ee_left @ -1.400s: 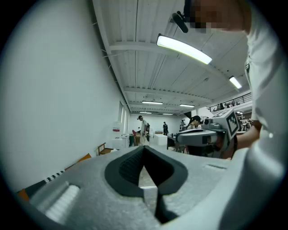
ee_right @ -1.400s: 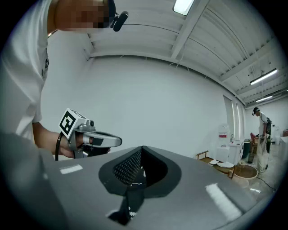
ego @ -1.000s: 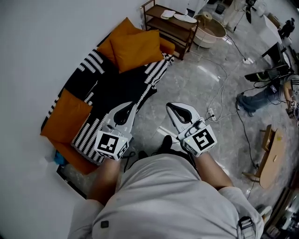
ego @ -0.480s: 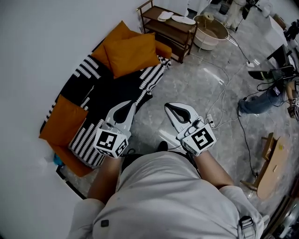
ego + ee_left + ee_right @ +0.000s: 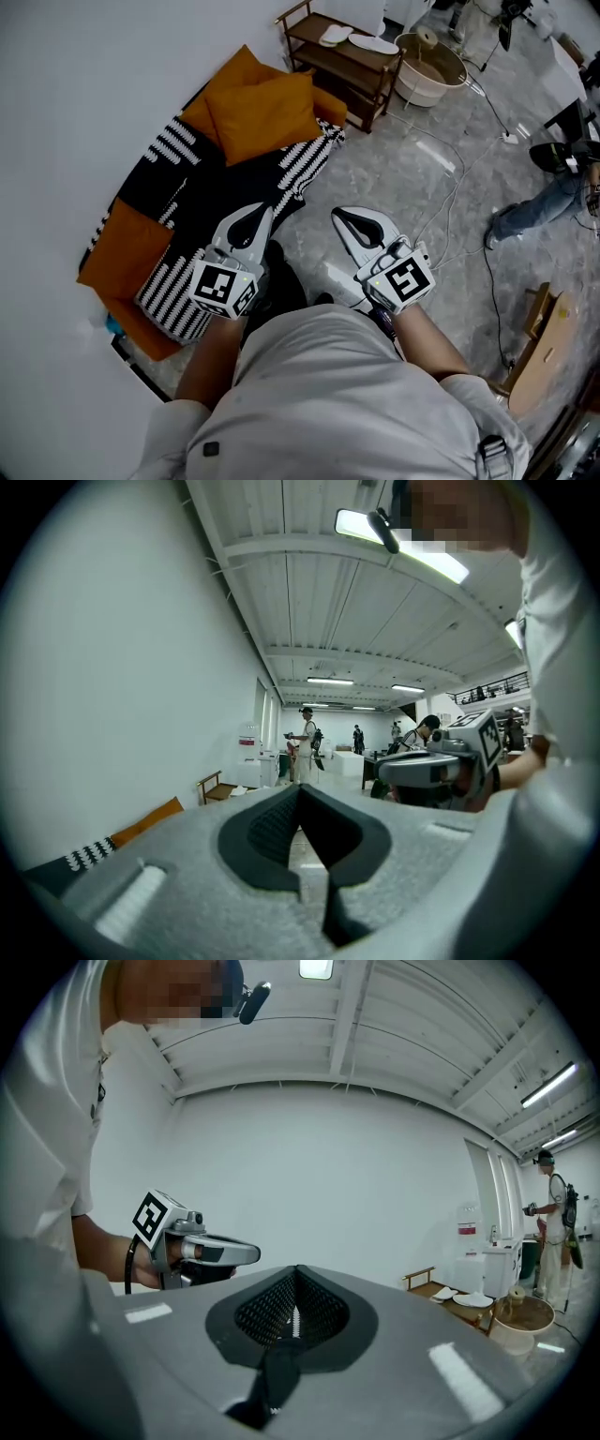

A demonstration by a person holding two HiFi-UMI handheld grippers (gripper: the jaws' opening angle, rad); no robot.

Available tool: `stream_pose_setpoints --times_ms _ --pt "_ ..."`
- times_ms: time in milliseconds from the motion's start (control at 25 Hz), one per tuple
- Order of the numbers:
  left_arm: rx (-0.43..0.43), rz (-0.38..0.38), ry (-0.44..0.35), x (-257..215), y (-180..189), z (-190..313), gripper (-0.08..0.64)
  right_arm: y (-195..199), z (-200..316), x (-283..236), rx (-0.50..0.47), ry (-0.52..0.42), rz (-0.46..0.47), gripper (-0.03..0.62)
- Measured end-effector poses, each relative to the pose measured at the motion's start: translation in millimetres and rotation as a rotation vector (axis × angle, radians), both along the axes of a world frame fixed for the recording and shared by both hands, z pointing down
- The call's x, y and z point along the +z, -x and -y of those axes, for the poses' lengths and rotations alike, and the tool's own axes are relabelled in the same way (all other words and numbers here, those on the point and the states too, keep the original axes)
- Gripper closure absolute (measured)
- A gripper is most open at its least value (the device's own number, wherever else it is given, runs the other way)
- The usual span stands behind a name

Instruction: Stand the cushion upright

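An orange cushion (image 5: 267,114) lies flat at the far end of the sofa (image 5: 225,183), which is draped with a black-and-white throw. A second orange cushion (image 5: 232,77) leans behind it. Another orange cushion (image 5: 127,246) lies at the sofa's near end. My left gripper (image 5: 253,218) is shut and empty, held over the sofa's front edge. My right gripper (image 5: 356,221) is shut and empty over the floor beside it. The left gripper view shows its shut jaws (image 5: 300,803), the right gripper (image 5: 441,766) and a strip of orange cushion (image 5: 148,821). The right gripper view shows its shut jaws (image 5: 296,1286) and the left gripper (image 5: 199,1251).
A wooden shelf (image 5: 342,54) with plates stands past the sofa, and a round basket (image 5: 431,67) stands next to it. Cables (image 5: 441,202) trail over the grey floor to the right. A wooden board (image 5: 542,333) lies at the far right. People stand far off in the hall (image 5: 307,742).
The sofa has drawn a little nearer in the head view. A dark shoe now shows between the two grippers. Both grippers stay shut, side by side.
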State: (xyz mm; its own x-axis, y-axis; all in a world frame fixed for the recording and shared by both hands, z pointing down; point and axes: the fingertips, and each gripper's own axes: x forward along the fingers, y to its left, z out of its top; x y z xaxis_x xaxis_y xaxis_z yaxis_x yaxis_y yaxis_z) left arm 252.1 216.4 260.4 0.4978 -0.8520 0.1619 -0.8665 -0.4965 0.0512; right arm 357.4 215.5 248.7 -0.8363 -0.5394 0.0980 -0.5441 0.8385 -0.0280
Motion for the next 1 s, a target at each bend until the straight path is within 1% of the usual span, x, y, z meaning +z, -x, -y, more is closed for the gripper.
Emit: stream_pose_setpoints --times_ms 240,440,520,600,720,880,1000 --pt "0.009 -0.019 0.01 17.4 28.2 69.5 0.557 28.2 64.6 13.8 -0.004 0.028 -0.024 0.581" --pt "0.047 -0.026 0.033 27.3 57.2 142.8 0.557 61.5 130.3 12.0 0.004 0.026 -0.032 0.581" --pt "0.068 -0.023 0.035 25.7 71.8 173.0 0.557 78.4 160.6 10.4 0.018 0.028 -0.042 0.581" --pt "0.086 -0.02 0.04 26.3 89.3 202.8 0.557 99.3 188.8 11.2 0.012 0.022 -0.031 0.581" --pt "0.107 -0.014 0.046 27.6 117.3 242.3 0.557 129.9 227.8 17.0 0.023 0.041 -0.026 0.581" --pt "0.123 -0.018 0.048 28.6 153.8 285.9 0.557 169.7 273.0 22.5 0.019 0.042 -0.039 0.581" --pt "0.127 -0.015 0.052 32.2 176.4 314.1 0.557 190.5 303.8 25.2 0.031 0.051 -0.04 0.581"
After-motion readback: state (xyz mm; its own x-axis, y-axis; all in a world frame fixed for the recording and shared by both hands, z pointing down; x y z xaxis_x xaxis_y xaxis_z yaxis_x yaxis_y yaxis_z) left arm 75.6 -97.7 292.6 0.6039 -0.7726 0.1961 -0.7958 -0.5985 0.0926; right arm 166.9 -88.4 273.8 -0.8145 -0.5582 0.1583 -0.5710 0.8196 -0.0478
